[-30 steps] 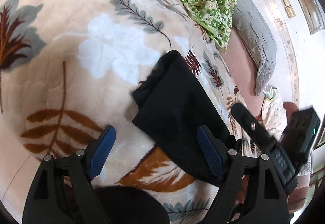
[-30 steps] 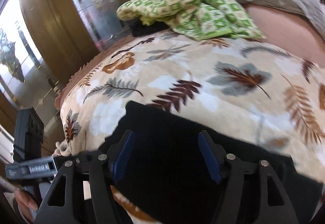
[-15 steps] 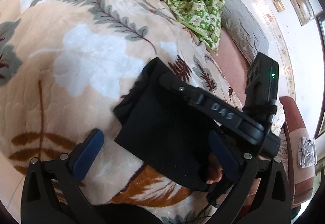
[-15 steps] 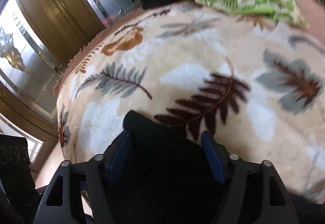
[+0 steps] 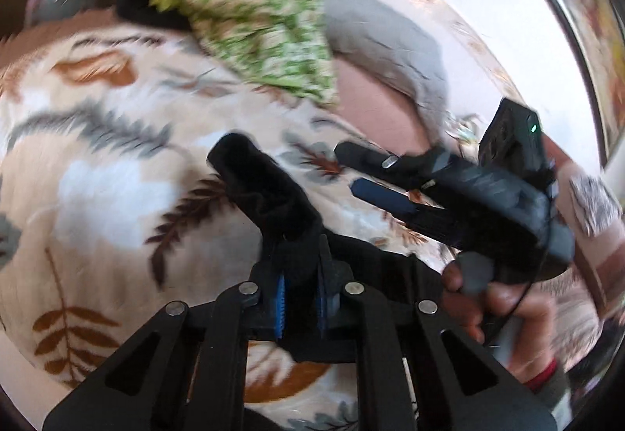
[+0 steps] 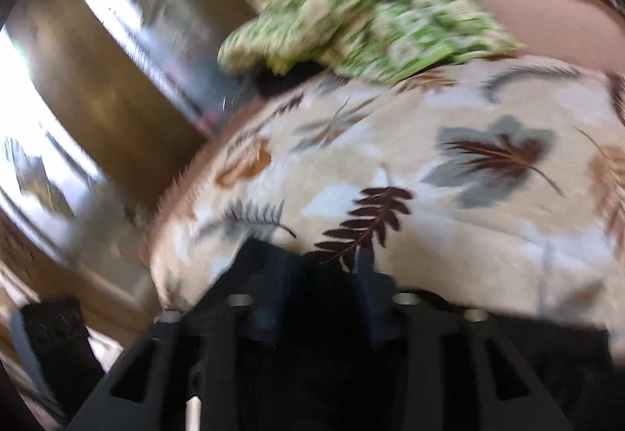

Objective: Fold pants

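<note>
left gripper point(image 5: 300, 298) jaws now clenched on pants point(image 5: 269, 192) | long axis up-left | right gripper point(image 6: 320, 298) jaws grasping pants

Blurred throughout. Right gripper point(image 6: 320, 274) low in the middle, fingers point(image 6: 361, 267) drawn near each other around black pants point(image 6: 312, 313), contact unclear. Leaf-print blanket point(image 6: 449, 196) beneath, spread across the bed. Green patterned cloth point(image 6: 351, 13) heaped at the blanket's far edge. Wooden door point(image 6: 97, 79) off the left edge.
</note>
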`<state>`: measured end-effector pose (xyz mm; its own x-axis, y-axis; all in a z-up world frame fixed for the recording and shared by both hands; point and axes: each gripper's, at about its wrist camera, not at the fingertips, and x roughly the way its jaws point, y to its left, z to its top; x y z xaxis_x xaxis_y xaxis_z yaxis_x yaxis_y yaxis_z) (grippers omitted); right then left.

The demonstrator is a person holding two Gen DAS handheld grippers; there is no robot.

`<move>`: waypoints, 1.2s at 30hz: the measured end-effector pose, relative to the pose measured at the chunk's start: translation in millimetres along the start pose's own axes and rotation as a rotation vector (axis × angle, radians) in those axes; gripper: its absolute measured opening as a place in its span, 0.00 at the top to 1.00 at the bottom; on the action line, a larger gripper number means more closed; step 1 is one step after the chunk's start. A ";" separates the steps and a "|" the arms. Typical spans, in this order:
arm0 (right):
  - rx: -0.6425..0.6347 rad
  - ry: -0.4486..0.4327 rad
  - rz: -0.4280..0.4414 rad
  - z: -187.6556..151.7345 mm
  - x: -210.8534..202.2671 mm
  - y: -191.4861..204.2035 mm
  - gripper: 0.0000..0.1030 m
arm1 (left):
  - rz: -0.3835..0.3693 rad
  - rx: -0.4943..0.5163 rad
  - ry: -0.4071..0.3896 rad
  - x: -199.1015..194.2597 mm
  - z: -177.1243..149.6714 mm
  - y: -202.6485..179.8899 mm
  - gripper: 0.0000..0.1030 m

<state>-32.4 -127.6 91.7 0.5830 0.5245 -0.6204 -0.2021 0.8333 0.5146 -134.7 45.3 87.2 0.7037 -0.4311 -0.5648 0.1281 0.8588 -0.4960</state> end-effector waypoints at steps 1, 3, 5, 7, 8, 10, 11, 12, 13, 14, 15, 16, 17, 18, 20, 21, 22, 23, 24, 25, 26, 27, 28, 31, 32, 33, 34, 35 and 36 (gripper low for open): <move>0.009 -0.004 0.012 -0.8 -12.0 1.7 0.27 | -0.008 0.024 -0.002 1.0 -0.9 -8.7 0.91; -0.010 -0.001 0.004 -0.3 -24.8 8.5 0.22 | -0.016 0.059 -0.001 2.7 -4.6 -22.5 0.91; -0.043 0.043 -0.030 -0.1 -28.4 20.1 0.19 | -0.026 0.075 0.009 6.0 -7.4 -30.9 0.91; -0.069 0.084 -0.057 -1.7 -25.2 28.4 0.19 | -0.031 0.090 0.019 8.4 -11.6 -38.2 0.91; -0.079 0.092 -0.065 -4.5 -25.1 30.2 0.19 | -0.029 0.095 0.023 8.6 -13.0 -40.3 0.91; -0.101 0.116 -0.090 -7.9 -18.9 34.8 0.19 | -0.025 0.101 0.034 9.8 -16.1 -45.7 0.91; -0.110 0.122 -0.099 -10.9 -18.5 34.9 0.20 | -0.025 0.102 0.036 10.0 -17.4 -47.7 0.91; -0.121 0.137 -0.124 -14.6 -14.5 34.1 0.22 | -0.026 0.107 0.036 9.5 -18.2 -50.5 0.91; -0.128 0.148 -0.140 -18.8 -12.6 31.6 0.37 | -0.029 0.114 0.038 9.2 -18.5 -52.9 0.91; -0.134 0.161 -0.152 -22.8 -10.8 29.2 0.50 | -0.035 0.118 0.048 8.8 -21.6 -56.1 0.91; -0.135 0.156 -0.150 -26.2 -12.9 26.3 0.68 | -0.039 0.120 0.061 10.5 -23.0 -58.9 0.91; -0.132 0.128 -0.149 -29.0 -20.6 22.7 0.74 | -0.044 0.130 0.061 10.6 -24.8 -63.7 0.91; -0.134 0.090 -0.154 -30.4 -32.8 19.1 0.83 | -0.054 0.143 0.059 9.5 -26.1 -68.4 0.91; -0.133 0.065 -0.152 -30.4 -41.6 16.5 0.85 | -0.067 0.158 0.053 8.2 -26.2 -73.7 0.91; -0.101 -0.007 -0.135 -30.1 -75.2 2.0 0.88 | -0.111 0.189 0.042 4.0 -24.8 -87.5 0.91; -0.094 -0.032 -0.134 -28.3 -88.2 -4.5 0.88 | -0.144 0.194 0.042 2.0 -23.6 -93.2 0.90; -0.085 -0.059 -0.140 -29.0 -104.8 -13.1 0.89 | -0.195 0.204 0.051 0.0 -22.4 -100.2 0.87; -0.078 -0.073 -0.148 -28.7 -114.7 -18.3 0.90 | -0.221 0.214 0.060 -0.3 -22.4 -104.8 0.85; -0.068 -0.092 -0.172 -30.2 -129.3 -27.8 0.90 | -0.235 0.229 0.068 -1.2 -23.3 -109.8 0.76; -0.057 -0.114 -0.200 -32.2 -142.7 -37.0 0.90 | -0.235 0.247 0.069 -1.7 -24.9 -113.7 0.68; -0.043 -0.132 -0.217 -33.9 -154.3 -45.9 0.90 | -0.230 0.259 0.069 -1.4 -26.2 -115.3 0.67; -0.022 -0.144 -0.232 -36.5 -166.0 -57.2 0.90 | -0.222 0.268 0.071 0.0 -26.4 -114.4 0.67; 0.009 -0.153 -0.254 -42.0 -179.3 -74.2 0.90 | -0.208 0.272 0.075 2.8 -26.2 -112.5 0.67; 0.066 -0.124 -0.284 -57.8 -188.5 -111.7 0.90 | -0.147 0.264 0.113 18.2 -24.8 -105.9 0.67; 0.087 -0.105 -0.303 -62.7 -185.7 -123.8 0.90 | -0.132 0.264 0.144 27.7 -24.6 -104.4 0.67; 0.116 -0.085 -0.329 -68.9 -180.6 -137.7 0.90 | -0.118 0.267 0.161 33.4 -26.2 -103.4 0.67; 0.150 -0.061 -0.359 -74.9 -171.9 -153.2 0.90 | -0.088 0.272 0.180 41.4 -28.6 -103.2 0.67; 0.179 -0.048 -0.372 -78.4 -164.9 -163.5 0.90 | -0.071 0.281 0.196 46.8 -31.5 -103.8 0.67; 0.208 -0.039 -0.370 -82.8 -159.2 -173.7 0.90 | -0.065 0.292 0.220 53.8 -34.0 -105.8 0.67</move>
<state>-155.2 -341.4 52.2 0.6163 0.1863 -0.7652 0.1871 0.9092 0.3720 -134.1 -78.3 86.9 0.5246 -0.5089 -0.6825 0.3835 0.8570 -0.3442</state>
